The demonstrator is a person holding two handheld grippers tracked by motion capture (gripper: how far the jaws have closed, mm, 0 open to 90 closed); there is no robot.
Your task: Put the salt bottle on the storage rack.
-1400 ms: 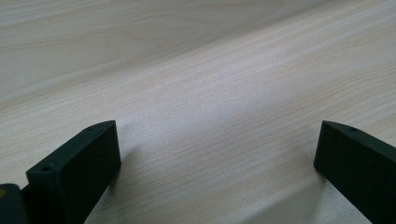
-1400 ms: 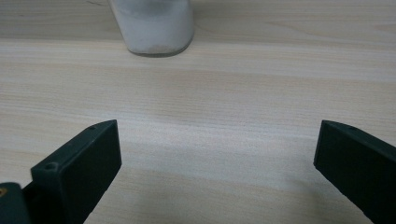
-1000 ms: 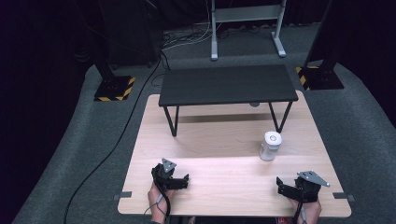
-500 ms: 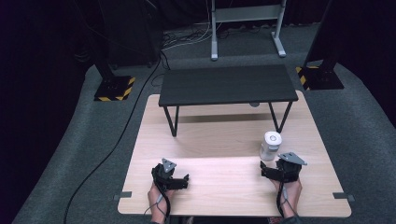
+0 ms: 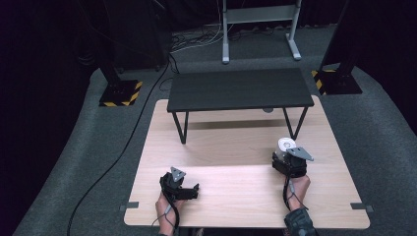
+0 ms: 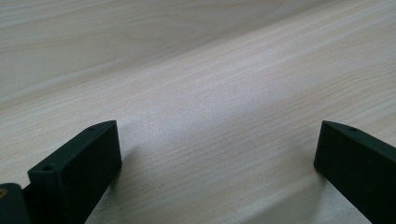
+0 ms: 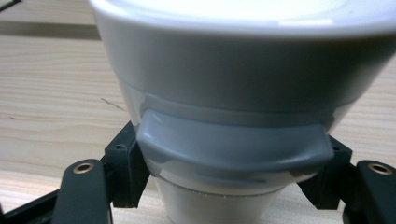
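Right gripper is up against the white cup near the table's right edge, about mid-depth; jaws sit either side of the cup's grey band, touching or nearly so, can't tell if clamped. Cup stands upright. Left gripper rests near the front edge, left of centre, jaws wide apart over bare wood. Black bench spans the far edge.

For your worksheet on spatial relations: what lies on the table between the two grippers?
Nothing: the high view shows bare wooden table between left gripper and right gripper.
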